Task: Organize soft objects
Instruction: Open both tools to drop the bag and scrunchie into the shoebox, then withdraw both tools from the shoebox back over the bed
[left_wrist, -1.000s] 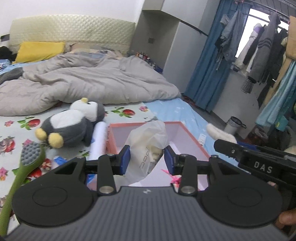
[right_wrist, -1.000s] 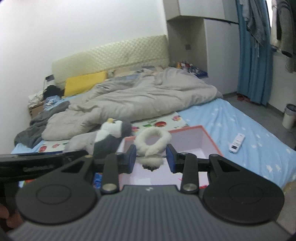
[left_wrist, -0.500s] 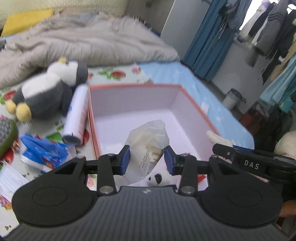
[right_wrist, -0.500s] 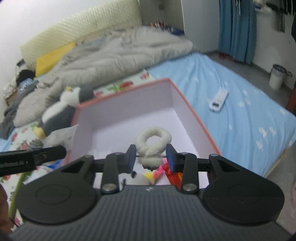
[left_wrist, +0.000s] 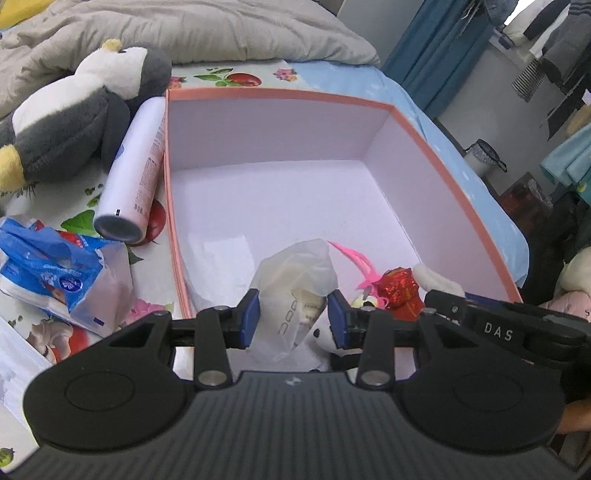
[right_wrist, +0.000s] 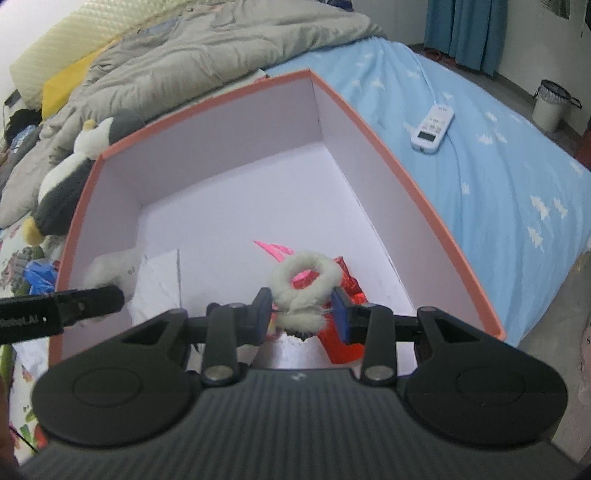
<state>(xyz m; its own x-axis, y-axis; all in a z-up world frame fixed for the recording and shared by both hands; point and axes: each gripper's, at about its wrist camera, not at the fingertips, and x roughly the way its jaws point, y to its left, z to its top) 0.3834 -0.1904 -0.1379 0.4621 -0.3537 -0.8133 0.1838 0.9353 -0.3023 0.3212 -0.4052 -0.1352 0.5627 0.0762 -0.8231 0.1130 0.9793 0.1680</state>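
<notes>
A pink-rimmed box (left_wrist: 280, 96) (right_wrist: 207, 107) with a white inside stands on the bed. My left gripper (left_wrist: 293, 319) is shut on a clear plastic bag (left_wrist: 295, 280) with something soft and cream-coloured inside, low over the box's near end. My right gripper (right_wrist: 303, 314) is shut on a fluffy white ring (right_wrist: 306, 280), also inside the box's near end. Beneath them lie a red foil piece (left_wrist: 397, 286) (right_wrist: 347, 284), a pink feathery thing (left_wrist: 354, 258) (right_wrist: 275, 248) and a small white plush (left_wrist: 321, 338). The right gripper's side shows at the right of the left wrist view.
A grey and white penguin plush (left_wrist: 70, 110) (right_wrist: 70, 177) and a white spray can (left_wrist: 135, 170) lie left of the box. A blue tissue pack (left_wrist: 55, 273) sits nearer. A grey duvet (left_wrist: 177, 29) covers the far bed. A white remote (right_wrist: 432, 127) rests on the blue sheet.
Both grippers have come down and tilted downward, from above the bed into the box's near end, each still holding its item. The box now fills both views.
</notes>
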